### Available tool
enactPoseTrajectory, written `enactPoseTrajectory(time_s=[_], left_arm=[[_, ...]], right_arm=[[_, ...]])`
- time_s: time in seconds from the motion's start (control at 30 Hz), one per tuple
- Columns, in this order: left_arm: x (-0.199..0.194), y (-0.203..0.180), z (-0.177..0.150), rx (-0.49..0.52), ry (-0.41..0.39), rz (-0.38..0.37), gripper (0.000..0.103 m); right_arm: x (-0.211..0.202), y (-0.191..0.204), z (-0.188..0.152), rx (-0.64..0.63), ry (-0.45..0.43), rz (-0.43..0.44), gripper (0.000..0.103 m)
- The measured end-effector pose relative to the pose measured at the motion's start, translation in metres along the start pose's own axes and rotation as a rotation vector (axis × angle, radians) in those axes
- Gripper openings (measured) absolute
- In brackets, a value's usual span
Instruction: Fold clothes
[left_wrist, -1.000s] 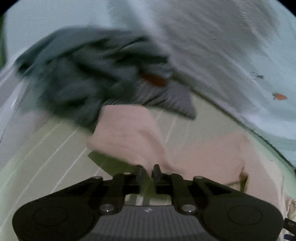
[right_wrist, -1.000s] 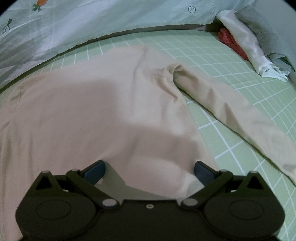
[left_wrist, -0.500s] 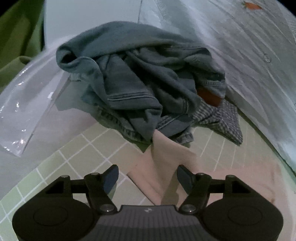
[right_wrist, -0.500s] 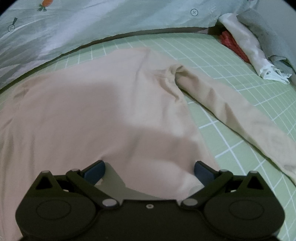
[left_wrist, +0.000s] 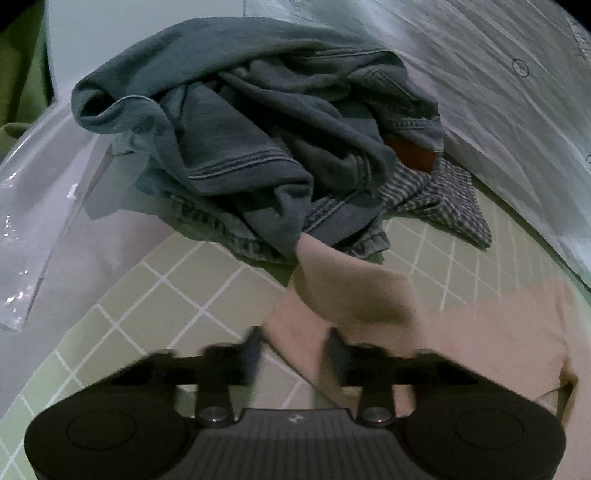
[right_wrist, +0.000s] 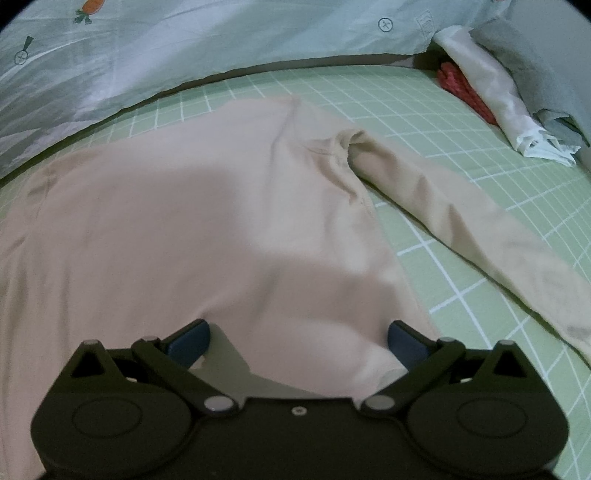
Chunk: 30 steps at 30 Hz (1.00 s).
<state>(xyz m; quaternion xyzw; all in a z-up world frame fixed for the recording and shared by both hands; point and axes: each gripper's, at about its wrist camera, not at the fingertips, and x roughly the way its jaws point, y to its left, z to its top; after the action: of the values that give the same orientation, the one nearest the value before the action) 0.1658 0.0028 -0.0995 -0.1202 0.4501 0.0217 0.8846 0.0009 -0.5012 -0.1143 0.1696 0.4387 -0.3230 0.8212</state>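
A beige long-sleeved shirt lies flat on the green grid mat, its right sleeve stretched out to the right. My right gripper is open wide over the shirt's bottom hem, with cloth between the blue pads. In the left wrist view the shirt's left sleeve lies on the mat, its cuff against a denim pile. My left gripper is blurred, its jaws partly open around the sleeve, not clamped.
A crumpled pile of dark jeans and a striped cloth lie just beyond the sleeve. A clear plastic bag is at the left. A patterned bedsheet borders the mat; folded white, red and grey clothes sit at far right.
My left gripper was shut on the sleeve, then let it go and opened wide; its jaws are now narrower around the sleeve. The right gripper has stayed still.
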Motion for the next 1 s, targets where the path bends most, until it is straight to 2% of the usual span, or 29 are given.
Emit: enactPoseTrajectory(time_s=[0.1, 0.2, 0.5, 0.7, 1.0], left_arm=[[-0.002, 0.012, -0.001, -0.066, 0.004, -0.018, 0.002], [-0.006, 0.02, -0.004, -0.114, 0.007, -0.032, 0.002], [-0.045, 0.033, -0.036, -0.105, 0.005, -0.005, 0.002], [-0.062, 0.04, -0.058, -0.099, 0.03, -0.027, 0.002], [-0.069, 0.044, -0.07, -0.116, 0.068, -0.064, 0.004]], right_arm=[[0.0, 0.0, 0.0, 0.001, -0.002, 0.0, 0.103], [0.001, -0.001, 0.0, 0.0, -0.001, 0.001, 0.103], [-0.002, -0.001, -0.003, -0.003, 0.009, 0.004, 0.103], [-0.007, 0.0, -0.011, -0.012, 0.013, 0.012, 0.103], [-0.026, -0.004, -0.031, -0.061, 0.056, 0.032, 0.103]])
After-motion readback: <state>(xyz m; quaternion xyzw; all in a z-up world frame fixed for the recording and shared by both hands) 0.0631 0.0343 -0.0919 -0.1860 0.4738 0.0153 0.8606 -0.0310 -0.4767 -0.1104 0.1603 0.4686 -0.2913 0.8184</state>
